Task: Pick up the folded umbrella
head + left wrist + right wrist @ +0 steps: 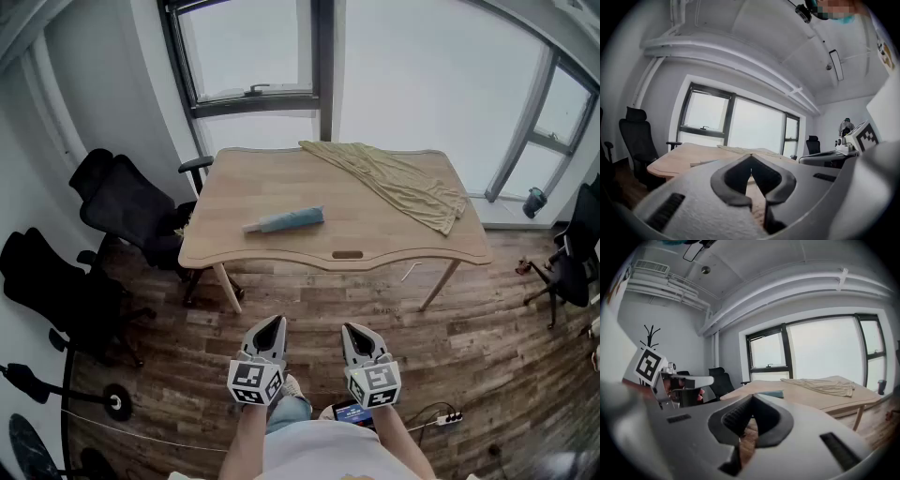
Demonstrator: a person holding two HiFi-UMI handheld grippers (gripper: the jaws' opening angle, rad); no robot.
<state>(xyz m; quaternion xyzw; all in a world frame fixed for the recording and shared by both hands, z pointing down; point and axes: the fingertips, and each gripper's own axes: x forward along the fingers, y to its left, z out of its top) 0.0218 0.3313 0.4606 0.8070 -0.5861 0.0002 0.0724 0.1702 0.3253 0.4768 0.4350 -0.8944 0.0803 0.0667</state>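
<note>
Umbrella (285,221) lies on bench (262,183), well apart from left gripper (277,323) and right gripper (350,329); both jaws closed, empty. Open one early, close across the shaft mid-length.

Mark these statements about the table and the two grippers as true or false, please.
1. The folded blue umbrella lies on the light wooden table. True.
2. The crumpled beige cloth covers the umbrella. False: they lie apart, with the cloth at the table's far right side.
3. The left gripper holds the umbrella. False: its jaws are shut on nothing, short of the table.
4. The right gripper is empty, with its jaws together. True.
</note>
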